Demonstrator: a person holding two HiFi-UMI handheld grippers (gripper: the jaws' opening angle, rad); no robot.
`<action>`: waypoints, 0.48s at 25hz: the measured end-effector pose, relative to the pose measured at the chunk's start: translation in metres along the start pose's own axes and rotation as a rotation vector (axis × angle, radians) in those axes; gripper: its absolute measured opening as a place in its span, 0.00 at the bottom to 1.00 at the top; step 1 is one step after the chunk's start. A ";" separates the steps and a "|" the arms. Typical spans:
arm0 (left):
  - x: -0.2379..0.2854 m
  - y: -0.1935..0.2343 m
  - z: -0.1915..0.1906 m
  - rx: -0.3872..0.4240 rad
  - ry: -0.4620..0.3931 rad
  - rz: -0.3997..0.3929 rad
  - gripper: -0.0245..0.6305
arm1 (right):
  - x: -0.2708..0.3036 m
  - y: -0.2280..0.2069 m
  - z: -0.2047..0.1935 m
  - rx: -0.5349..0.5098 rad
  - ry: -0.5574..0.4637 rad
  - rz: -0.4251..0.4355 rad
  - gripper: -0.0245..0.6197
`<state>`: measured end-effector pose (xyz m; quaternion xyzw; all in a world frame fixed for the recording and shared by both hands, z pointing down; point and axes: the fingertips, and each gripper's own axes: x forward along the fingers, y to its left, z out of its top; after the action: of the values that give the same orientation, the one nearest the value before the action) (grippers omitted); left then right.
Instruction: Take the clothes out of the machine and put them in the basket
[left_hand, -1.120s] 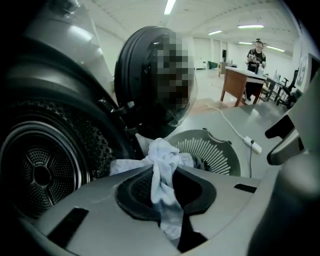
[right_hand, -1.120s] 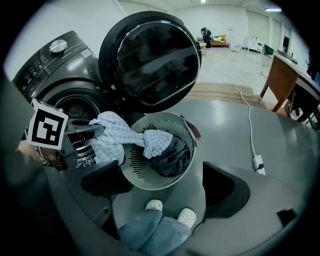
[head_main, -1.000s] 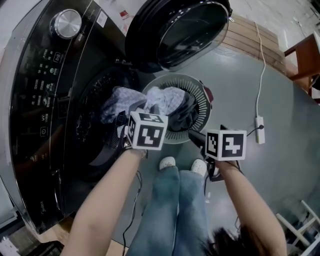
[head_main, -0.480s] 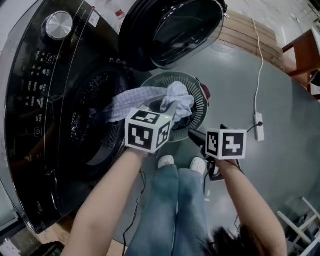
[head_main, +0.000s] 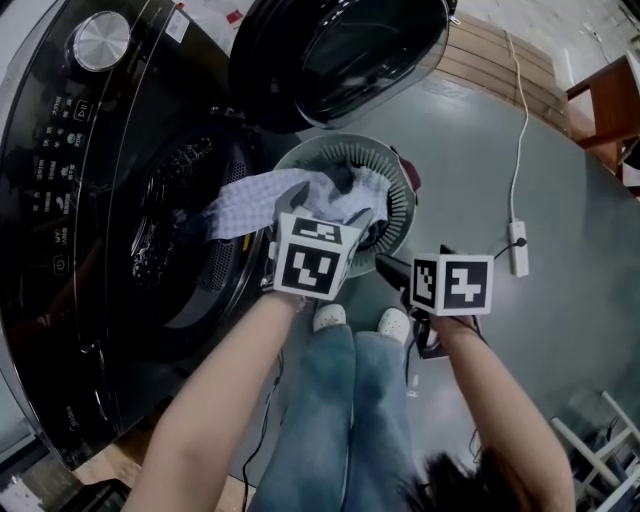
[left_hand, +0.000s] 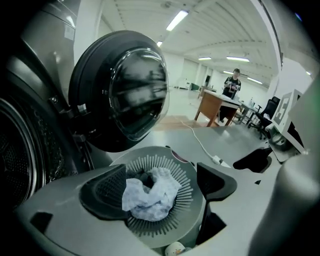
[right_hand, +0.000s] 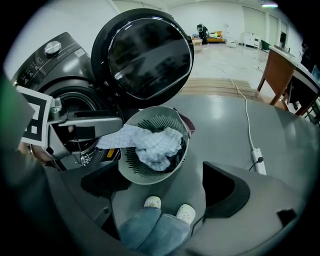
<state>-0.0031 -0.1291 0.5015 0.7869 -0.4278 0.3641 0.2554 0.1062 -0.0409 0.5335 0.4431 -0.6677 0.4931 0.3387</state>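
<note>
Basket: pale cloth over dark garment, one end trailing out toward drum. Left gripper fingers just opened wide above cloth; right gripper fingers wide, empty. Drum contents unreadable.

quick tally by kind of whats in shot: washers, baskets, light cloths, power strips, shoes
washing machine: 1
basket: 1
light checked cloth: 1
power strip: 1
white shoes: 2
total: 6
</note>
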 end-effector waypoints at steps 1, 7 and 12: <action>0.002 0.001 -0.002 0.006 0.008 0.000 0.68 | 0.001 0.000 -0.001 0.001 0.003 0.001 0.85; 0.009 0.023 -0.018 0.011 0.032 0.047 0.70 | 0.018 0.001 -0.003 0.006 0.011 0.006 0.85; 0.012 0.050 -0.048 0.008 0.065 0.099 0.70 | 0.040 0.005 -0.001 0.006 0.014 0.010 0.85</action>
<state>-0.0586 -0.1264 0.5447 0.7535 -0.4561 0.4035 0.2475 0.0867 -0.0498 0.5680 0.4371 -0.6661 0.4998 0.3397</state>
